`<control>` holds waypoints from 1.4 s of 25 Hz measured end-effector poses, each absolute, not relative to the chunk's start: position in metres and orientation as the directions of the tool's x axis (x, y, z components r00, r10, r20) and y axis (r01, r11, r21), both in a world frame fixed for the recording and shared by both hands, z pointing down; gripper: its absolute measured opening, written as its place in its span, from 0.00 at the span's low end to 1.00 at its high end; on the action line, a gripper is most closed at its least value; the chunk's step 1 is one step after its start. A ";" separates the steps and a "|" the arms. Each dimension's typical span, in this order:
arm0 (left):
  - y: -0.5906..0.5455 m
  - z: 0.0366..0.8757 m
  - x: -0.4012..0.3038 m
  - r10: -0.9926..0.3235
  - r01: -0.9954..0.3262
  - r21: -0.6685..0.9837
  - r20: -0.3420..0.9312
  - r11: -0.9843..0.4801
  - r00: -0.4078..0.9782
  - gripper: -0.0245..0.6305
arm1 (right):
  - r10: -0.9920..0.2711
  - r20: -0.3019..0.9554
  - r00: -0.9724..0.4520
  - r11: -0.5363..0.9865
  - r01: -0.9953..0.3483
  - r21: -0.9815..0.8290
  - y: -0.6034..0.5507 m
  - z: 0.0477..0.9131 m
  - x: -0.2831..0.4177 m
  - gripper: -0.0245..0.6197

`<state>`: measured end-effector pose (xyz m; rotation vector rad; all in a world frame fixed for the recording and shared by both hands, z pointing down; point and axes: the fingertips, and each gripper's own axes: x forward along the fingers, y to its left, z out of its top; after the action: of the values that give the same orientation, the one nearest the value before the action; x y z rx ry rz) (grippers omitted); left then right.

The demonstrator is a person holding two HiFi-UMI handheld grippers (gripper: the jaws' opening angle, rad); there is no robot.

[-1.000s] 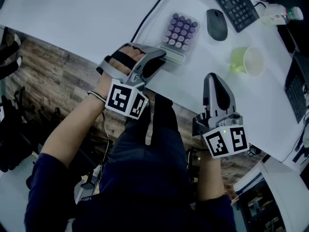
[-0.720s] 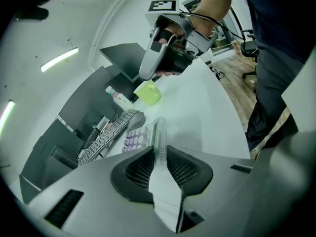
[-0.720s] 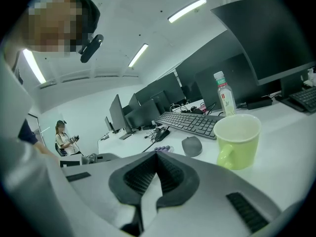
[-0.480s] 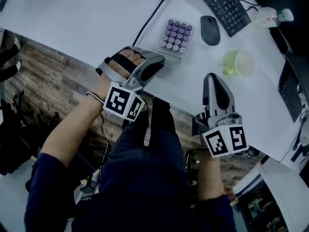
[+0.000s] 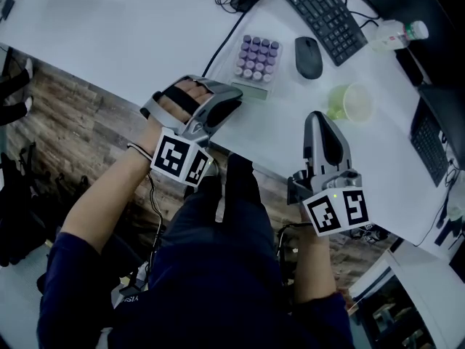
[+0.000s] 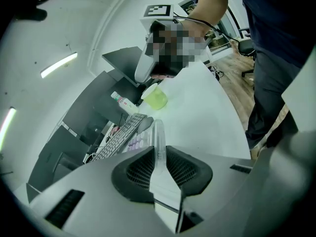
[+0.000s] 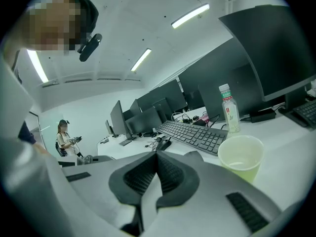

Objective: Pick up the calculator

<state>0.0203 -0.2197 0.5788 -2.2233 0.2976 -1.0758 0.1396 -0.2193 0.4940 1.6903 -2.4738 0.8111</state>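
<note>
A calculator [image 5: 256, 57] with purple keys lies on the white desk [image 5: 109, 35], its display end toward me. My left gripper [image 5: 234, 99] is shut on that near end. In the left gripper view the calculator [image 6: 157, 137] runs edge-on out from between the black pads [image 6: 140, 169], and the left gripper [image 6: 159, 164] presses on both its faces. My right gripper [image 5: 320, 120] hovers over the desk's front edge, to the right of the calculator. Its jaws meet with nothing between them in the right gripper view [image 7: 157, 158].
A black mouse [image 5: 308, 55] and a keyboard [image 5: 320, 13] lie just beyond the calculator. A green cup [image 5: 349, 102] stands ahead of the right gripper, with a plastic bottle [image 5: 396, 33] farther back. A black cable [image 5: 218, 38] runs past the calculator's left side. A laptop [image 5: 436, 129] sits at the right.
The left gripper has stayed at the calculator's near end and both hands have come up a little. The desk has slid down and left in the head view.
</note>
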 end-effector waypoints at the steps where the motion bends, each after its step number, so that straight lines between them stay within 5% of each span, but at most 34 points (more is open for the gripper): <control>1: -0.221 0.574 0.021 -0.459 0.070 -0.642 0.615 -0.763 0.641 0.18 | -0.860 0.309 -0.406 0.272 -0.877 -0.395 -0.221 0.491 0.139 0.04; 35: -0.250 0.393 0.070 -0.635 0.019 -0.844 0.418 -0.536 0.650 0.18 | -0.884 0.070 -0.463 0.427 -0.858 -0.284 -0.262 0.327 0.179 0.04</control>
<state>0.0700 -0.2504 0.3930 -1.9718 0.4814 -0.9204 0.1789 -0.2623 0.3271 1.6698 -2.7281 0.4556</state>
